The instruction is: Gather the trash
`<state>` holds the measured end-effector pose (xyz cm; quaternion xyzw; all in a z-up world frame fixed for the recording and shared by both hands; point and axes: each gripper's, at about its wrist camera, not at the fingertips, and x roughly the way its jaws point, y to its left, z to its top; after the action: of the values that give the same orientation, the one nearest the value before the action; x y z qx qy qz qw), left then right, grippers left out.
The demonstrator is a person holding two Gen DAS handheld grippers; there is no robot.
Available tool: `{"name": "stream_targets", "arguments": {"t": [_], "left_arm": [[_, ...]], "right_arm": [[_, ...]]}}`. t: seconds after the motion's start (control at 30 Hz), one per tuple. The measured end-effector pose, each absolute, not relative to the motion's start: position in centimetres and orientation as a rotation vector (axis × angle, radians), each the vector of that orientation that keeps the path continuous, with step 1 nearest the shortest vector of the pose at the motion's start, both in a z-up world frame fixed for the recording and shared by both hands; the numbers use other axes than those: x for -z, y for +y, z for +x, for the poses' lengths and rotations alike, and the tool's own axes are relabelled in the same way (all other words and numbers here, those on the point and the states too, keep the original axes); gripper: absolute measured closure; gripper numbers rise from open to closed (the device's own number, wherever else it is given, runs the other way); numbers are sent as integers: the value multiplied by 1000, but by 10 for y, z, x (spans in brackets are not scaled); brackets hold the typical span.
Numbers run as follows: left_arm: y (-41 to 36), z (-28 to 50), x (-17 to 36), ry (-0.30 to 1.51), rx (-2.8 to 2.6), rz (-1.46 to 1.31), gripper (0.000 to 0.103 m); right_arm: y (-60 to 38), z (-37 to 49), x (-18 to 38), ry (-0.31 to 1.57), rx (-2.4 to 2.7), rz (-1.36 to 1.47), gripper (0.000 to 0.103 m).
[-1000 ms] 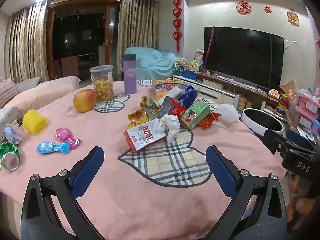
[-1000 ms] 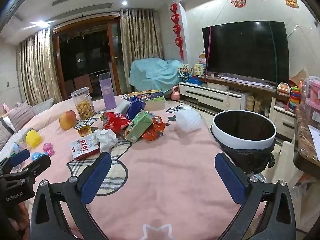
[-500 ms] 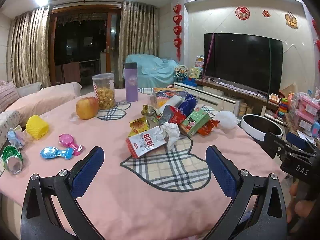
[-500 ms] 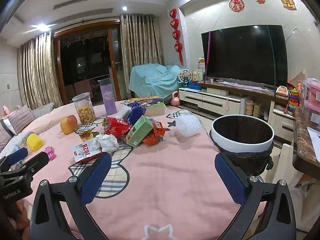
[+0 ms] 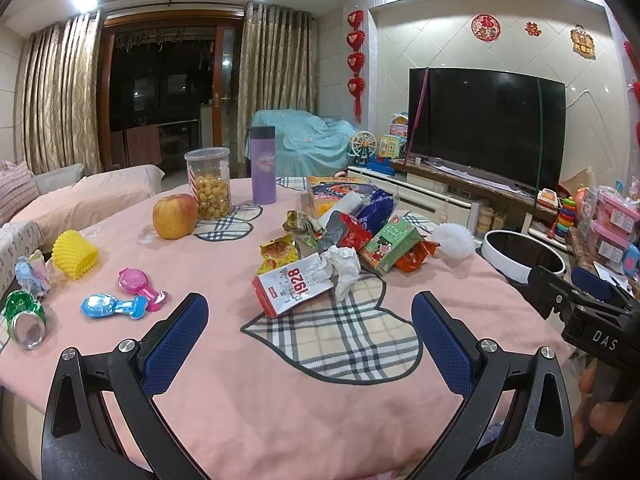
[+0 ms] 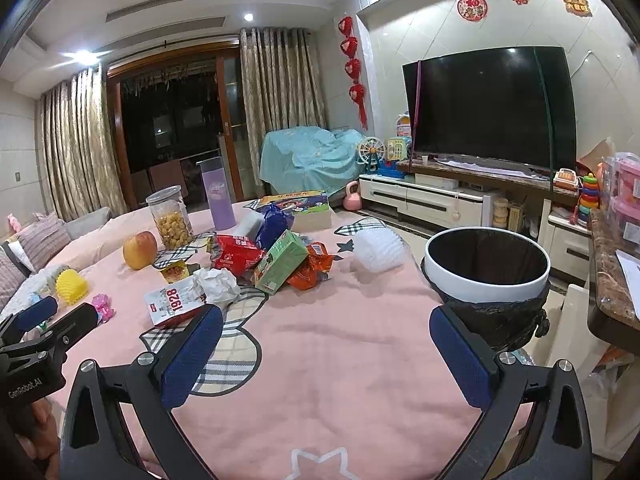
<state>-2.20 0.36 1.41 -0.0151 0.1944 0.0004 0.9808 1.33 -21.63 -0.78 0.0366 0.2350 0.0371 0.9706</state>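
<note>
Though crumpled and heaped, bright snack wrappers [image 5: 352,236] on pink cloth, each hand-held gripper [image 5: 310,338] [image 6: 326,354] wide, empty.

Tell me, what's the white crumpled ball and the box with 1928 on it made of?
The white crumpled ball looks like soft tissue paper, matte and creased all over. The box marked 1928 seems to be thin printed cardboard, slightly glossy, with flat faces and folded edges.

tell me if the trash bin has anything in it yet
Cannot tell for sure: the trash bin stands open beside the table, and its visible inside is only dark liner with no trash showing.
</note>
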Motion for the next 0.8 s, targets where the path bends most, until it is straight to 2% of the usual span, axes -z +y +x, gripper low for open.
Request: {"name": "stream_targets", "arguments": {"t": [0.8], "left_arm": [[6,-23,-14,391,-4,-38,0]], "right_arm": [[-214,14,10,485,-87,81,0]]}}
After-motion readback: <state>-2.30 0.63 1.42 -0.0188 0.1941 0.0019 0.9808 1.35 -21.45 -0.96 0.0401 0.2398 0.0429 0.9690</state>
